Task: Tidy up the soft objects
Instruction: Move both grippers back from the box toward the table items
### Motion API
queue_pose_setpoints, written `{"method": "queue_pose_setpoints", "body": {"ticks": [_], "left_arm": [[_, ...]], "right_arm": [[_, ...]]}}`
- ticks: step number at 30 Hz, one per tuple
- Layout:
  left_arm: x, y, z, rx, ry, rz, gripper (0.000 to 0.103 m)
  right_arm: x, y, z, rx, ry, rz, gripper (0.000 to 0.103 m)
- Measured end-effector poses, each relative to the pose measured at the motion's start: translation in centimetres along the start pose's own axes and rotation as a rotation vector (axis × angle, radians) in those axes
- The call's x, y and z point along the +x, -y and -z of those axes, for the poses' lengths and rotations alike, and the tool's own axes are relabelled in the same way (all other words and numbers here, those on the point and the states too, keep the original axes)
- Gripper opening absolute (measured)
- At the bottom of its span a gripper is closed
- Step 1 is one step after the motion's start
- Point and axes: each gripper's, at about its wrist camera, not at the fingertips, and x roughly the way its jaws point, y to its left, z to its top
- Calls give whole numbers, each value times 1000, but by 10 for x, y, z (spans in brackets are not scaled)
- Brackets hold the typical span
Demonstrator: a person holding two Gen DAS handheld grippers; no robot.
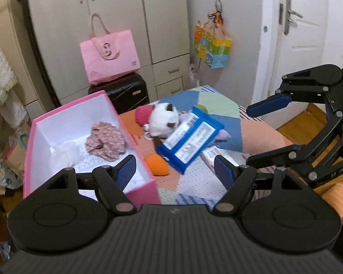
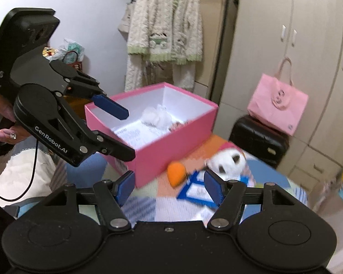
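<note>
Presently, the scene line by line:
Left gripper (image 1: 175,171): jaws stand apart with nothing between the blue pads; it hangs over the near corner of the box and the bedspread.
Right gripper (image 2: 169,186): jaws likewise apart and empty, above the patchwork bedspread; in the left wrist view it shows at the right edge.
Pink box (image 1: 35,137): open-topped, white inside, sitting on the bed at the left side.
Box contents: a crumpled pink floral cloth (image 1: 106,140) and a white fluffy piece (image 1: 67,154) beside it, both on the box floor.
Plush toy (image 1: 163,118): white with dark ears, lying on the bedspread just right of the box, outside it.
Blue packet (image 1: 191,138): leaning against the plush, label side up.
Orange soft piece (image 1: 157,164): on the bedspread near the box's front corner, next to the packet.
Pink ball (image 1: 143,113): behind the plush, touching it.
Bedspread (image 1: 192,182): patchwork of orange, blue and green.
Background: pink tote bag (image 1: 109,56) resting on a black suitcase (image 1: 125,93).
</note>
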Motion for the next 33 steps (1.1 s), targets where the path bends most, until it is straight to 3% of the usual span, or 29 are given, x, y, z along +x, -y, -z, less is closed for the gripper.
{"method": "queue_pose_setpoints", "body": {"ticks": [10,15,22,33], "left_arm": [[39,34,15,-15,-46,26,70],[61,40,19,-50,-71,1,65],[87,46,26,-82,-35,-135,60],[112,61,31,-125,75,-380,53]], "right_arm": [[10,18,58,111,-33,24,71],[23,20,75,88,-41,34,71],[48,28,91,75,-52,52,71],[72,41,107,114,1,77,71]]}}
